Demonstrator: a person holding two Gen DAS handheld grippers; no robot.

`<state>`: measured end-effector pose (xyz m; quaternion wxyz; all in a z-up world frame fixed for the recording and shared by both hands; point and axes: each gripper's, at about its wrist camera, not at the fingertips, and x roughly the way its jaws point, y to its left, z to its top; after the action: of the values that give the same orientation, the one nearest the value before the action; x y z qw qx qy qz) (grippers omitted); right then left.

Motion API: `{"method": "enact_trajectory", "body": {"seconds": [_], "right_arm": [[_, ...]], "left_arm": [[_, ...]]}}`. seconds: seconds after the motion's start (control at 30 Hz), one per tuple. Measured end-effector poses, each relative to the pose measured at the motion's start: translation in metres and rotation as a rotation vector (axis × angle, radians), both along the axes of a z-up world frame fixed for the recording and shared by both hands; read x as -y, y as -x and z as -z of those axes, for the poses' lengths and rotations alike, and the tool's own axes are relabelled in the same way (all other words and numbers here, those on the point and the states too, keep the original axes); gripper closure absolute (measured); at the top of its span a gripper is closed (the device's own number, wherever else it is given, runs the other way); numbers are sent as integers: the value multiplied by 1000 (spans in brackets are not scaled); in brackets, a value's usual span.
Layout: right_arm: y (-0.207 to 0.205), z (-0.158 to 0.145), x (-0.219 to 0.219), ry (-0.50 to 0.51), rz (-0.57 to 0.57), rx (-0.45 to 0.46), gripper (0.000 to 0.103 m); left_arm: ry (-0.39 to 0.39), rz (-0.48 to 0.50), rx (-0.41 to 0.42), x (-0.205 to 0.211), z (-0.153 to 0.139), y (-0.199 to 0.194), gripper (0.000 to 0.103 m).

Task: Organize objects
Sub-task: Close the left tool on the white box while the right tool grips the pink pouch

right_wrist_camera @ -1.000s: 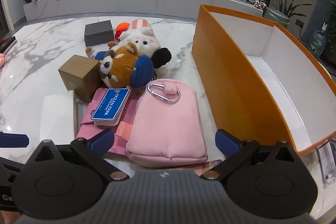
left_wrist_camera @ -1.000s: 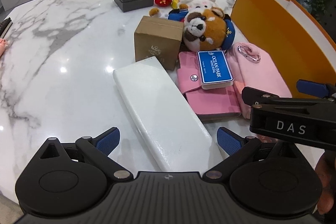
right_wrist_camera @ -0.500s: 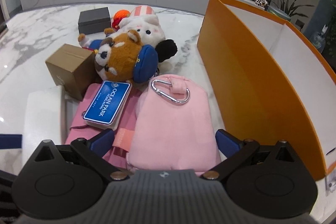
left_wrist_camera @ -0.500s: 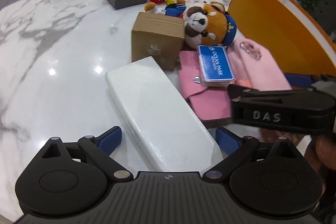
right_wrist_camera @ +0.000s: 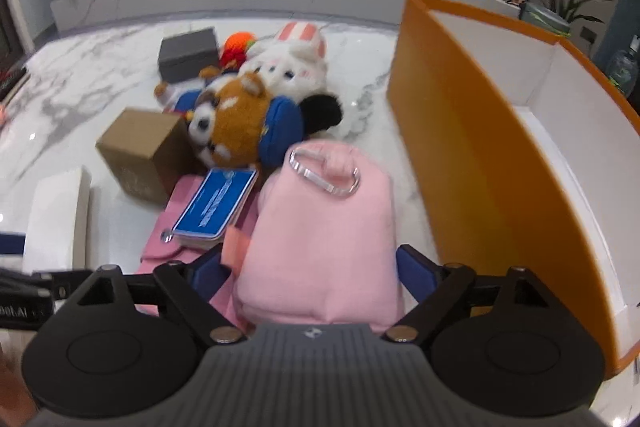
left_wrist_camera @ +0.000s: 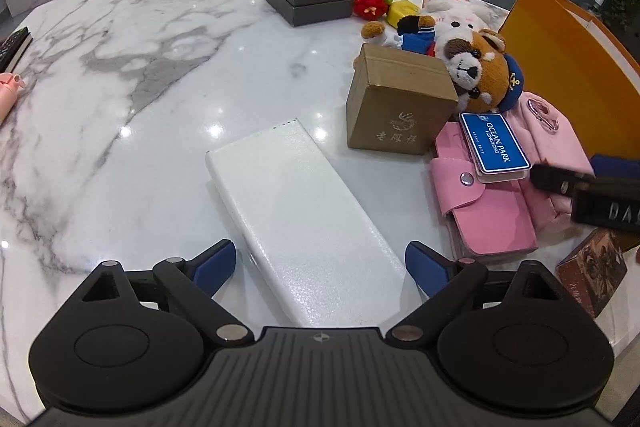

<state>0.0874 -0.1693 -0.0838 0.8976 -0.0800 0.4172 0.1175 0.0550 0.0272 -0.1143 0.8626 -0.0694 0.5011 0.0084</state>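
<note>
Moved since before: right gripper (right_wrist_camera: 308,267) has come forward over the pink pouch (right_wrist_camera: 320,227), its jaws just closing in, the pouch between them; whether the pads press it is unclear.
Left gripper (left_wrist_camera: 318,265): jaws wide apart, straddling the near end of the white flat box (left_wrist_camera: 300,203), not touching it, nothing held.
Pink pouch: on the marble table (left_wrist_camera: 140,107), just beside the orange box's (right_wrist_camera: 480,167) outer wall.
Neighbours: blue card pack (left_wrist_camera: 494,143) lies on a pink wallet (left_wrist_camera: 484,211); brown carton (left_wrist_camera: 400,103) and red panda plush (right_wrist_camera: 240,123) behind, toward the table's far edge.
</note>
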Motion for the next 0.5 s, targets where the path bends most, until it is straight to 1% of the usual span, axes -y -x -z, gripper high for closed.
{"method": "enact_trajectory", "body": {"seconds": [0.1,0.2,0.27,0.33,0.4,0.5], "right_arm": [[-4,-3,-2,21,18,43,10],[-12,1,-7,54,24,45,10],[-17,8,-9,80,34,26,10],[-20,15,-9,81,42,6,10],[-19,17,-7,66,62,17,10],[-21,19,-4,40,88,10,10]], "left_arm": [[-17,1,9,2,1,1,0],[-29,20,16,3,1,1,0],[-37,30,20,4,2,0,0],[-45,24,25,4,2,-1,0],[-52,11,33,5,3,-1,0],[-59,-17,51,5,3,-1,0]]}}
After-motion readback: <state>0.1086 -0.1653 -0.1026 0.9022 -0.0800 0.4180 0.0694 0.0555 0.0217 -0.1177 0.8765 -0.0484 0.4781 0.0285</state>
